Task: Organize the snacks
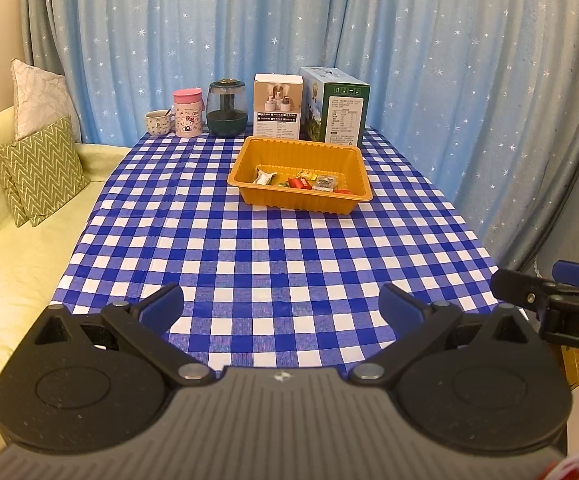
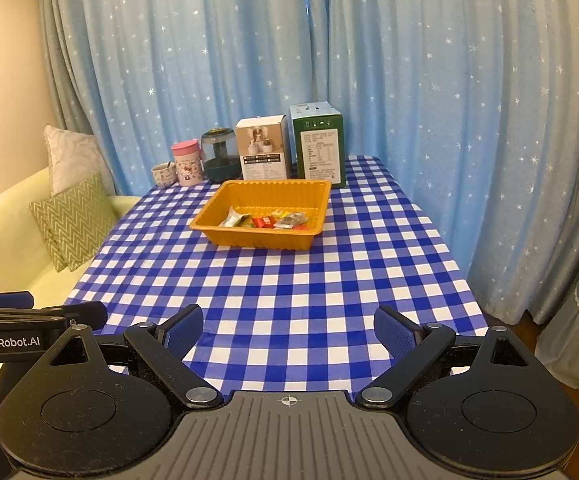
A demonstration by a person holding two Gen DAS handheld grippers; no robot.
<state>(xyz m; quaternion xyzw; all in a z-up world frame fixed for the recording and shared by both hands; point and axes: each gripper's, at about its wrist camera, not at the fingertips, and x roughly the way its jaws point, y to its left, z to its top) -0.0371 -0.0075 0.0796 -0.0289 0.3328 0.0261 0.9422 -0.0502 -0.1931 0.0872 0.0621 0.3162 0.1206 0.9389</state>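
Orange tray (image 1: 249,160) sits on the blue-checked tablecloth (image 1: 249,260), far half of the table. Wrapped snacks (image 1: 303,183) lie inside the tray, along its near wall. Just behind the tray: white box (image 1: 277,106) and green box (image 1: 339,106); left of those, dark jar (image 1: 226,108), pink cup (image 1: 187,113), small mug (image 1: 158,122). Left gripper (image 1: 281,312) hovers over the near table edge, well short of the tray, fingers spread wide, nothing between. Right gripper (image 2: 288,334) beside it, same: fingers apart, empty.
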